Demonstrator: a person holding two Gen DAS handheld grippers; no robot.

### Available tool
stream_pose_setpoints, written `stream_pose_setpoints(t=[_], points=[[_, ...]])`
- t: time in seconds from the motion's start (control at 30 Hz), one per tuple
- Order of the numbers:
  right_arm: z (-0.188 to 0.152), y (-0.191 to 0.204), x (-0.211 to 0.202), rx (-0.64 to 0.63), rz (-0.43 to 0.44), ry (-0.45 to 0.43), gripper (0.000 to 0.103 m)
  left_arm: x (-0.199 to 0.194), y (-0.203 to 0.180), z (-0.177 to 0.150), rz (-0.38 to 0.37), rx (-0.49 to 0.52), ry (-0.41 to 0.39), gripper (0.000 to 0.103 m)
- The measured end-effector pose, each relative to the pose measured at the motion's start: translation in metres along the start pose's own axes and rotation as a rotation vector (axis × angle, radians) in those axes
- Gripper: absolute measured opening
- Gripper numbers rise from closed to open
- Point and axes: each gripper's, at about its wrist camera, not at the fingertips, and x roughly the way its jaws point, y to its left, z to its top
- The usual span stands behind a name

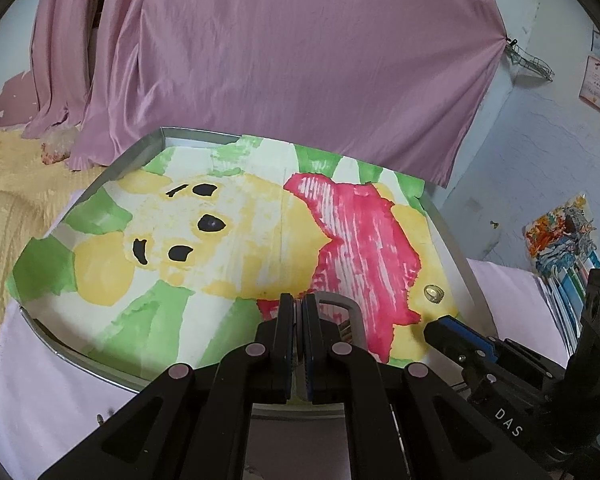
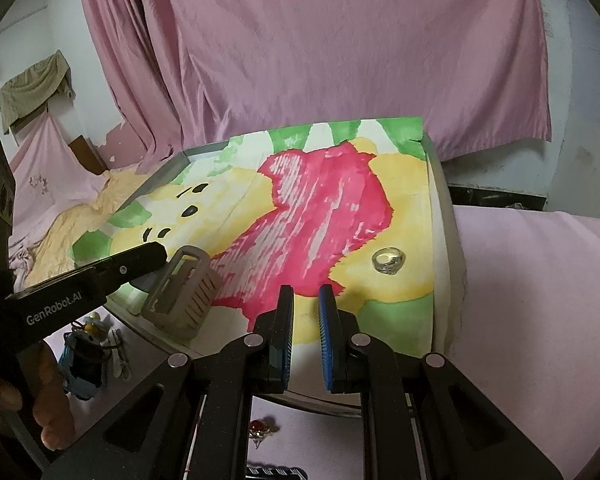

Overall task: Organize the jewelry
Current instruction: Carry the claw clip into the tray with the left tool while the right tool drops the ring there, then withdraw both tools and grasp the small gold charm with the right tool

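Observation:
A metal tray [image 1: 456,248] [image 2: 446,216] lined with a painted paper sheet lies on pink cloth. A silver ring [image 1: 433,292] [image 2: 388,260] rests on the yellow patch near the tray's right rim. A grey-beige hair clip [image 1: 338,308] [image 2: 184,292] stands tilted at the tray's near edge. My left gripper [image 1: 299,304] [image 2: 158,256] is shut on the clip's top bar. My right gripper [image 2: 306,296] [image 1: 440,322] hovers open over the tray's near edge, short of the ring and left of it, with nothing between its fingers.
On the pink cloth below the tray lie a red-stone piece [image 2: 260,426], a blue and white trinket [image 2: 86,356] and a dark beaded item [image 2: 272,472]. A hand [image 2: 48,412] holds the left gripper. A pink curtain [image 1: 280,60] hangs behind; books [image 1: 568,280] are stacked right.

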Motion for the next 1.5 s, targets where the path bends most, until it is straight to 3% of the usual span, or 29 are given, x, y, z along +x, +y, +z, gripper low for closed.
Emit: stream_pose_setpoints(t=[0.17,0.23,0.37,0.53,0.6,0.8,0.93,1.1,1.5], points=[[-0.001,-0.001,-0.016,0.009,-0.039,-0.053,0.021,-0.007,0.0,-0.002,0.004,0.0,0.004,0.005],[-0.003,-0.002,-0.026,0.017,-0.05,-0.087,0.037,-0.014,-0.001,-0.004,0.001,0.002,-0.012,0.011],[-0.008,-0.005,-0.047,0.021,-0.077,-0.151,0.042,-0.034,0.0,-0.01,-0.026,-0.012,-0.072,0.057],[-0.019,-0.003,-0.077,0.012,-0.125,-0.241,0.056,-0.061,0.001,-0.019,-0.032,-0.005,-0.143,0.061],[-0.025,0.001,-0.091,-0.002,-0.137,-0.288,0.06,-0.074,0.002,-0.025,-0.025,-0.002,-0.177,0.077],[-0.045,0.016,-0.122,-0.035,-0.145,-0.382,0.079,-0.109,0.009,-0.046,0.001,0.012,-0.29,0.093],[-0.058,0.029,-0.138,-0.055,-0.155,-0.442,0.093,-0.126,0.015,-0.06,0.009,0.032,-0.338,0.096],[-0.076,0.043,-0.153,-0.082,-0.169,-0.482,0.101,-0.149,0.025,-0.081,0.036,0.059,-0.418,0.102],[-0.108,0.057,-0.169,-0.087,-0.163,-0.504,0.101,-0.175,0.051,-0.119,0.088,0.079,-0.46,0.102]])
